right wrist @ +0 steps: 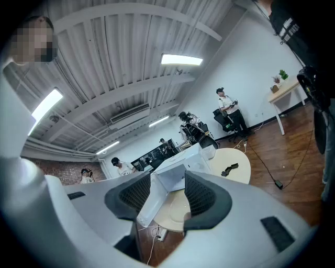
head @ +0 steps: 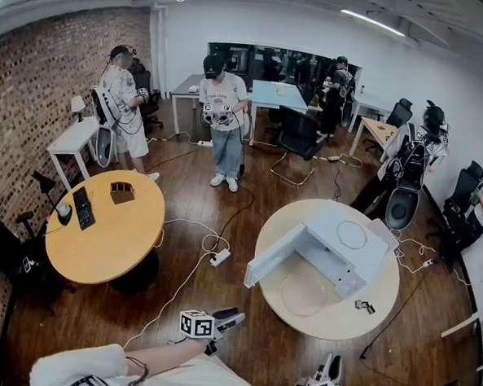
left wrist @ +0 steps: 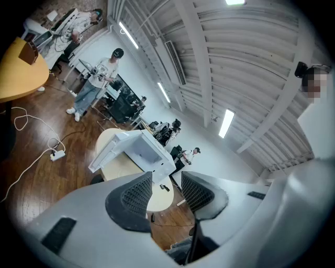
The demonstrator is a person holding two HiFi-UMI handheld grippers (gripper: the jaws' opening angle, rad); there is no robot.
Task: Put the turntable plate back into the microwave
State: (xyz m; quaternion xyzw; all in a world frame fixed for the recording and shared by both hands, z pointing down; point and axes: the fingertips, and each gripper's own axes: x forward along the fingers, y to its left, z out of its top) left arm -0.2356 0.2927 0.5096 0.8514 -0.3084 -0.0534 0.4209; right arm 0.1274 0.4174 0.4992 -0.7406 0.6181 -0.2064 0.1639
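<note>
A white microwave (head: pixel 336 247) stands on a round beige table (head: pixel 280 231) with its door (head: pixel 274 255) swung open to the left. A clear glass turntable plate (head: pixel 304 296) lies flat on the table in front of the microwave. My left gripper (head: pixel 232 318) and right gripper (head: pixel 329 366) hover over the wooden floor, short of the table's near edge. Both are open and hold nothing. In the left gripper view the microwave (left wrist: pixel 141 152) shows beyond the open gripper (left wrist: pixel 166 183). In the right gripper view the microwave (right wrist: pixel 180 167) and the plate (right wrist: pixel 174 212) lie between the jaws of the open gripper (right wrist: pixel 167 188), far off.
A small black object (head: pixel 365 306) lies on the table right of the plate. A power strip (head: pixel 219 258) and white cables run across the floor left of the table. An orange round table (head: pixel 108 237) stands further left. Several people and office chairs fill the back of the room.
</note>
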